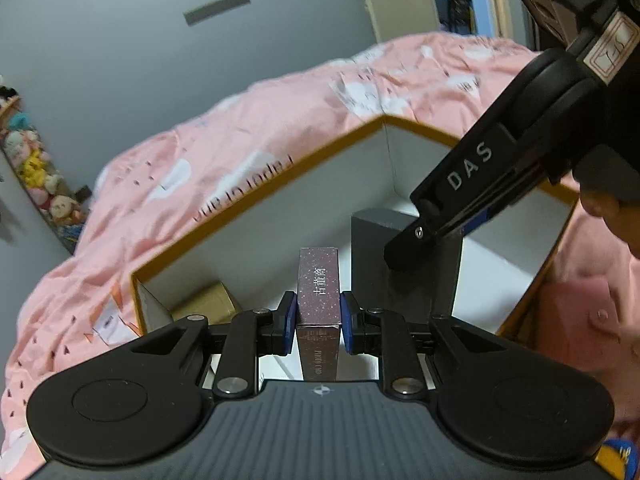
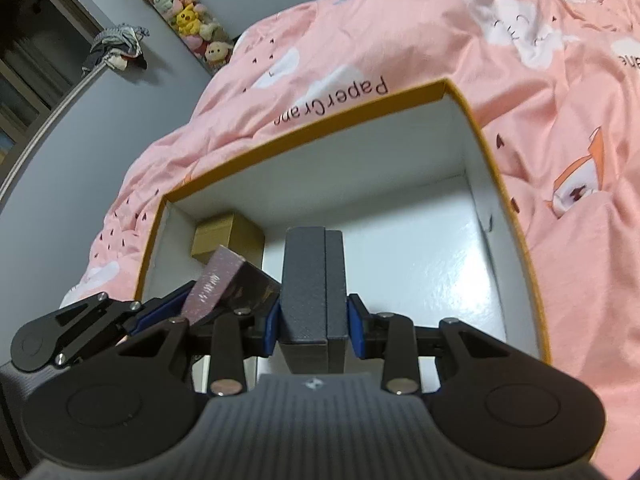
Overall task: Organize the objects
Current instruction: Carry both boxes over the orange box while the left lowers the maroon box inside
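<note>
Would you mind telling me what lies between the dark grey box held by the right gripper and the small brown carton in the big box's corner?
The sparkly purple box, clamped in the left gripper, sits there, clearest in the right wrist view.

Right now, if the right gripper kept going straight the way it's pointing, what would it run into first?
Probably the white floor of the open storage box. The right gripper, clamped on a dark grey box, points down into its bare middle, clear of the small cardboard box. Depth is hard to judge.

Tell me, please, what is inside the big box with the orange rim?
Inside the orange-rimmed box only a small brown carton lies, in a far corner. The grippers and the boxes they hold hide part of the near floor.
</note>
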`<state>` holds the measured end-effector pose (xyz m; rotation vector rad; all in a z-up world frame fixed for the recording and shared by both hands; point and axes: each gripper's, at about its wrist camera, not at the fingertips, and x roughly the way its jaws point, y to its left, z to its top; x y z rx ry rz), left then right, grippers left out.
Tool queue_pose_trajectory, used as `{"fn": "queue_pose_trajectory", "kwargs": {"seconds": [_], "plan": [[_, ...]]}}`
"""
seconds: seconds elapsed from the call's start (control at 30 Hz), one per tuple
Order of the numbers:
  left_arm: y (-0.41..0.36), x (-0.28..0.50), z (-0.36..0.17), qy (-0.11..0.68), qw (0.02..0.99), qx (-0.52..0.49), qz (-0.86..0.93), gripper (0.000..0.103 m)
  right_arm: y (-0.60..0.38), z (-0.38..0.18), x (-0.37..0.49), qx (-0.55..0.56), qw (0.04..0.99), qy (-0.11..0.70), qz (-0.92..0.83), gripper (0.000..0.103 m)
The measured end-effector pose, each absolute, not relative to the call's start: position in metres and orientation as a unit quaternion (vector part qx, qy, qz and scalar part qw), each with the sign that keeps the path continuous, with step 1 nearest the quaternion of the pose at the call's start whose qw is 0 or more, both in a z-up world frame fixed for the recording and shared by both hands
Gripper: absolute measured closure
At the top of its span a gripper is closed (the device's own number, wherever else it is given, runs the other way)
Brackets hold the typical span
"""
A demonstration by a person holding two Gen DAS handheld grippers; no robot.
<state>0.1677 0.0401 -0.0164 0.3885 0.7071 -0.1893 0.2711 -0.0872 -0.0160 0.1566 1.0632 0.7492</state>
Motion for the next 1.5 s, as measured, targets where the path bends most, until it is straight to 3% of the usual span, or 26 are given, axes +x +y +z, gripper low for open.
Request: {"fn": "queue_pose_trajectory", "kwargs": {"seconds": [0.6, 0.8, 1.17, 1.5], "plan": [[0.053, 0.191, -0.022, 0.421, 0.856, 0.211, -0.213, 0.078, -0.089, -0.029, 0.283, 0.071, 0.787, 0.514, 0.334, 0.066], [0.071, 0.214, -0.009, 0.472, 0.827, 0.128, -0.277, 0.078, -0.090, -0.026, 0.281, 0.061, 0.783, 0.514, 0.346, 0.066], [0.113, 0.271, -0.038, 0.577, 0.750, -0.048, -0.321, 0.078, -0.086, -0.029, 0.281, 0.041, 0.788, 0.505, 0.350, 0.067], [0.104, 0.269, -0.044, 0.586, 0.767, 0.055, -0.256, 0.067, -0.078, -0.038, 0.280, 0.031, 0.778, 0.516, 0.358, 0.067]]}}
